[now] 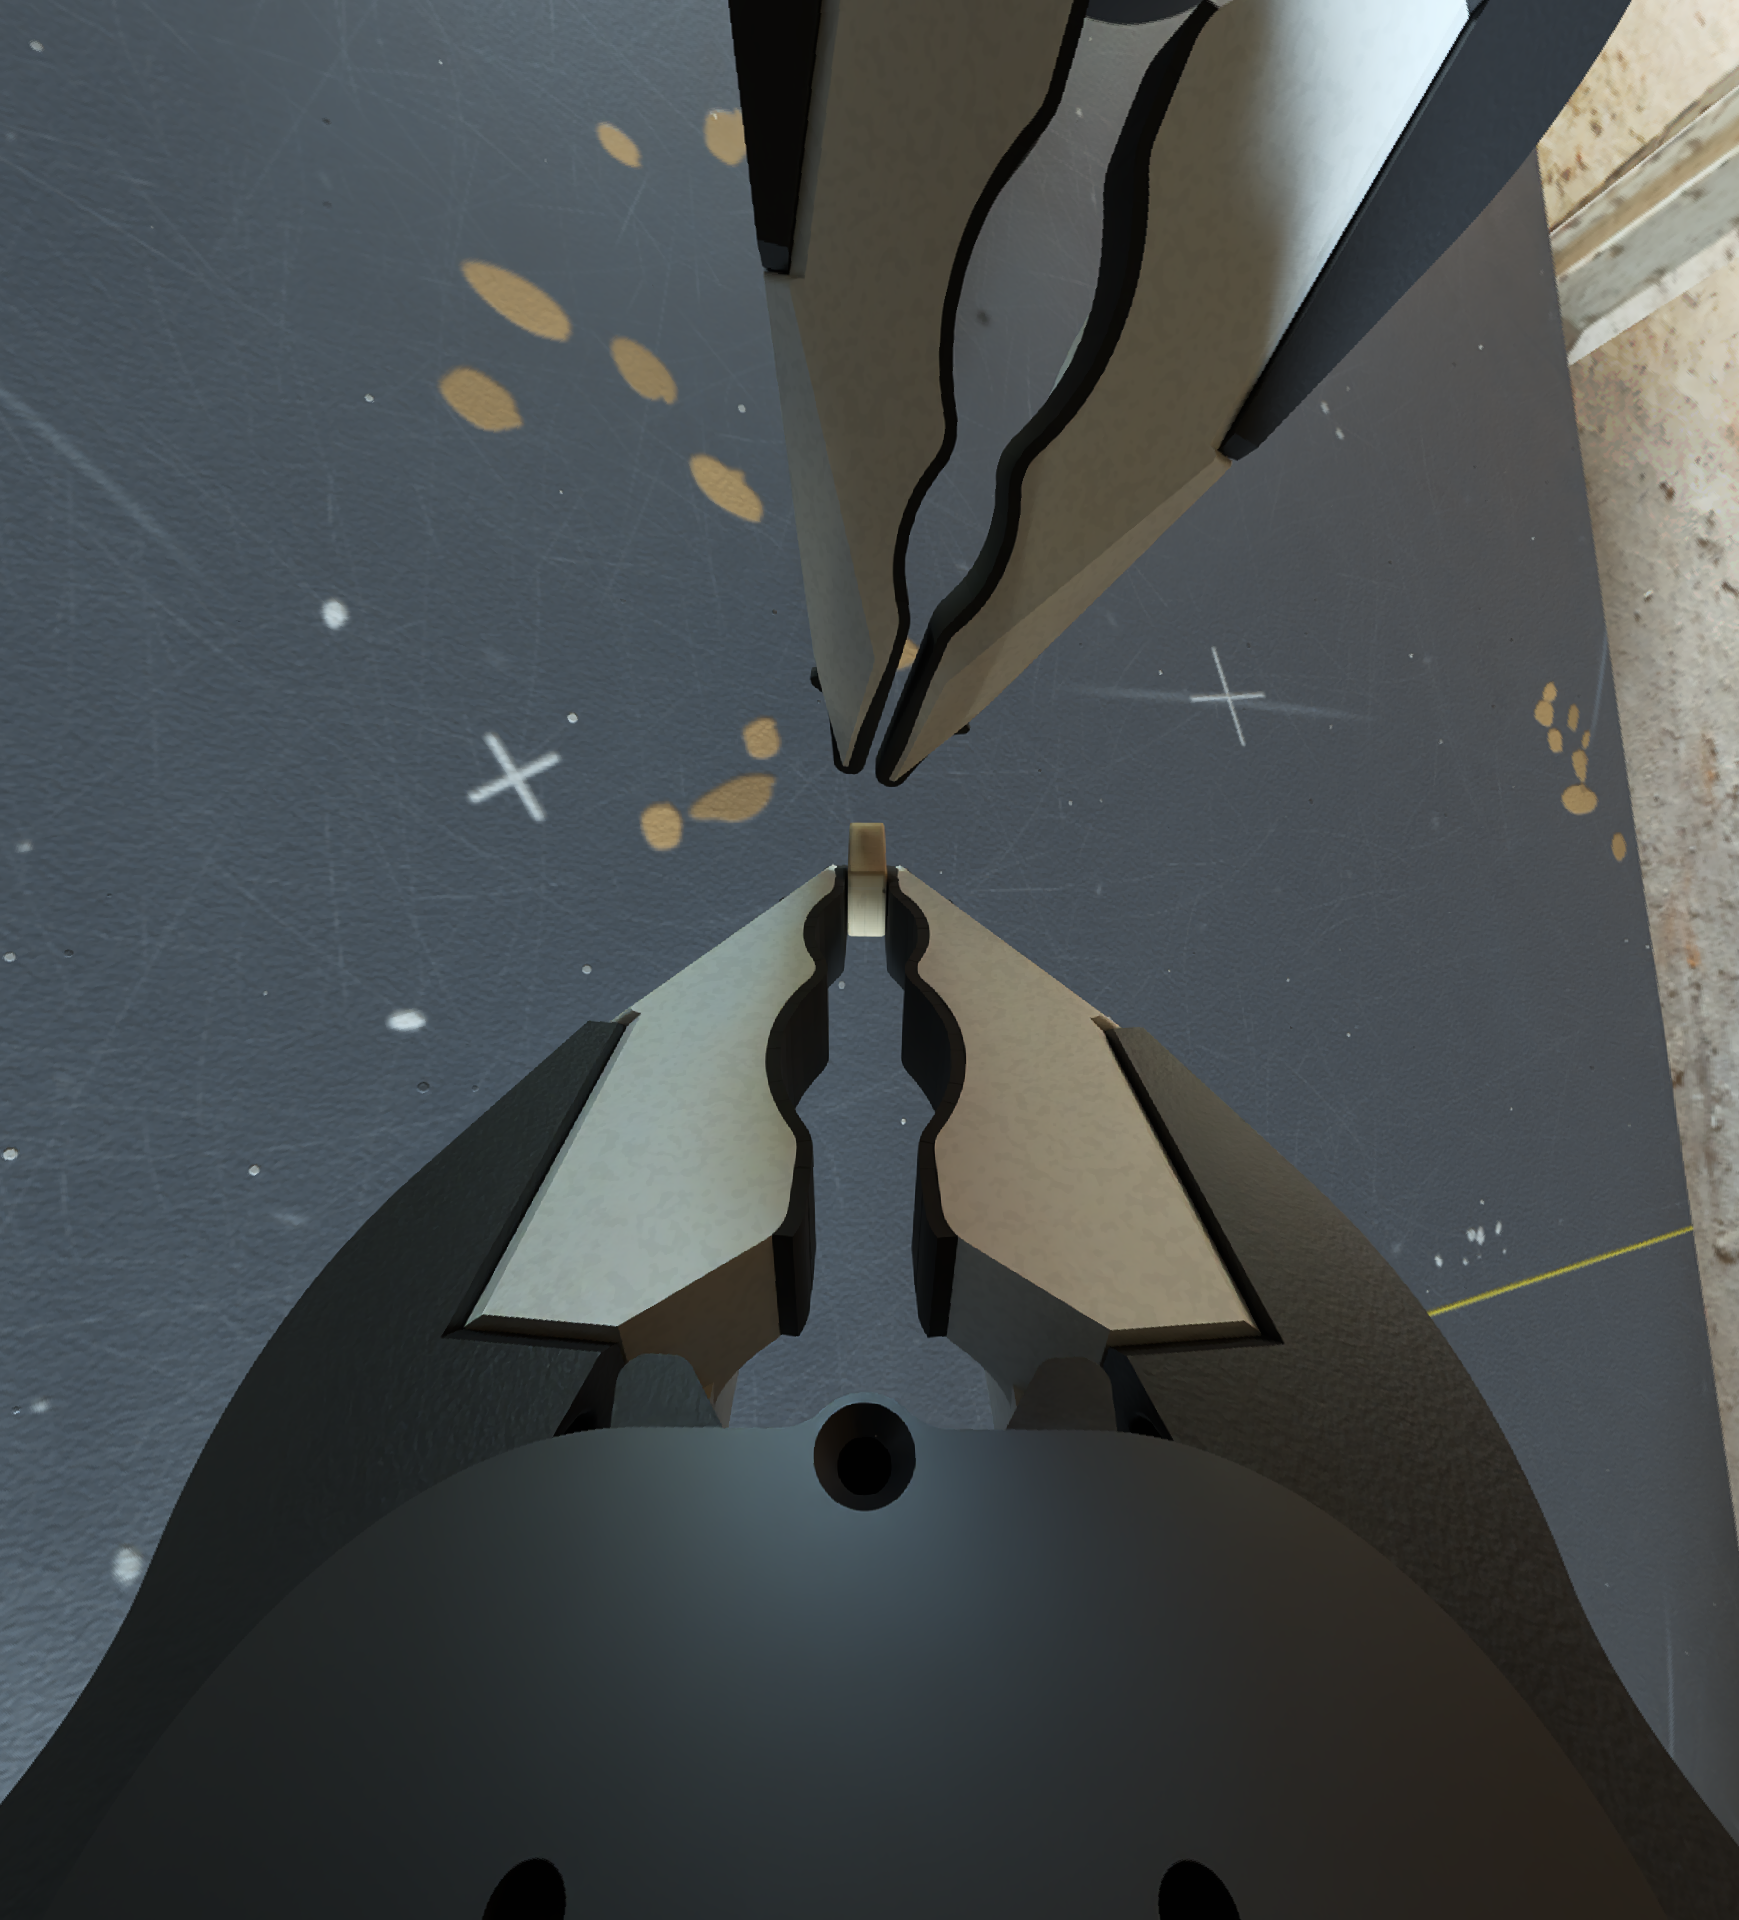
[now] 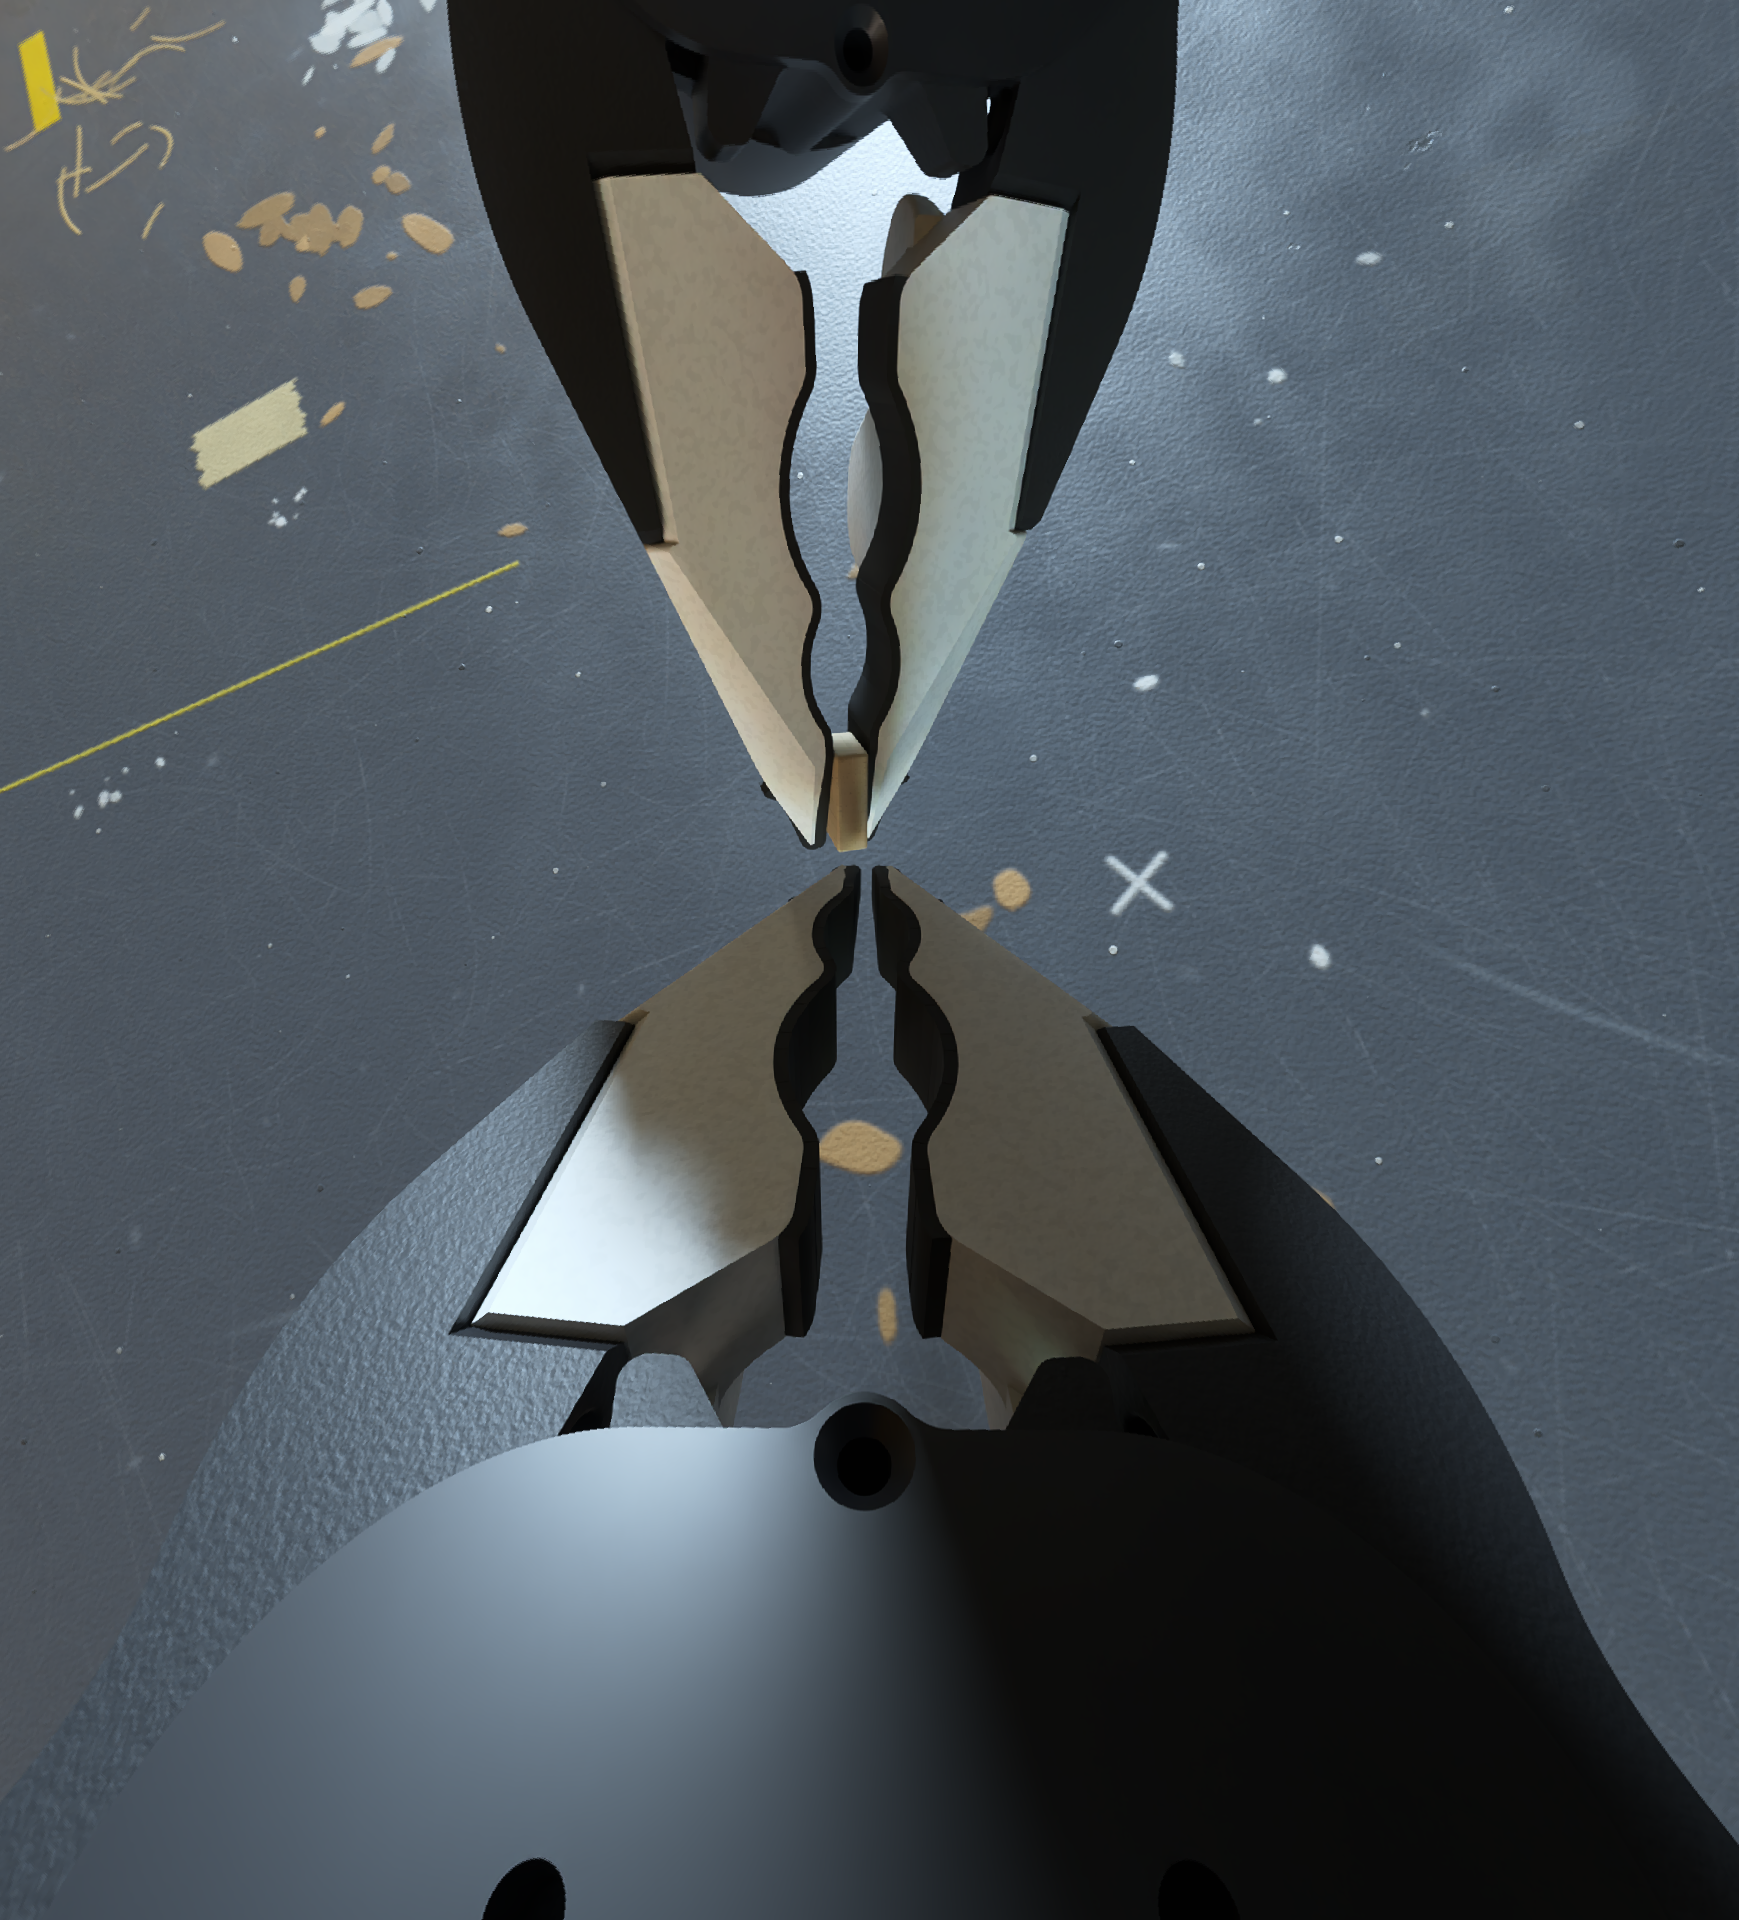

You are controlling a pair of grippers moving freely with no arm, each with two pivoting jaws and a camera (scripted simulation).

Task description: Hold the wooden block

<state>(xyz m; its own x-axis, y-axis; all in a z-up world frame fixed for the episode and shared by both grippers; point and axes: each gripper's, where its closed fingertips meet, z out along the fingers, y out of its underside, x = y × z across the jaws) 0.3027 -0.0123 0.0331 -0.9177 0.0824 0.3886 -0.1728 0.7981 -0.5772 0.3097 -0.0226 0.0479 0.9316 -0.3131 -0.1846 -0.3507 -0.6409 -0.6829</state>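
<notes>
A small pale wooden block [image 1: 866, 902] is pinched between the fingertips of my left gripper [image 1: 866, 871], which is shut on it above the dark grey tabletop [image 1: 221, 935]. My right gripper [image 1: 867, 767] comes in from the far side, tip to tip with the left one, a small gap short of the block. In the right wrist view my right gripper [image 2: 866, 875] has its fingertips almost together and nothing between them. Just beyond it the left gripper [image 2: 847, 831] holds the block [image 2: 849, 792].
The tabletop carries tan spots [image 1: 515, 301], white crosses [image 1: 515, 774] and a thin yellow line [image 2: 221, 696]. A strip of pale tape [image 2: 250, 431] lies on it. The table's edge [image 1: 1613, 935] runs down the right, with rough pale boards [image 1: 1727, 727] beyond.
</notes>
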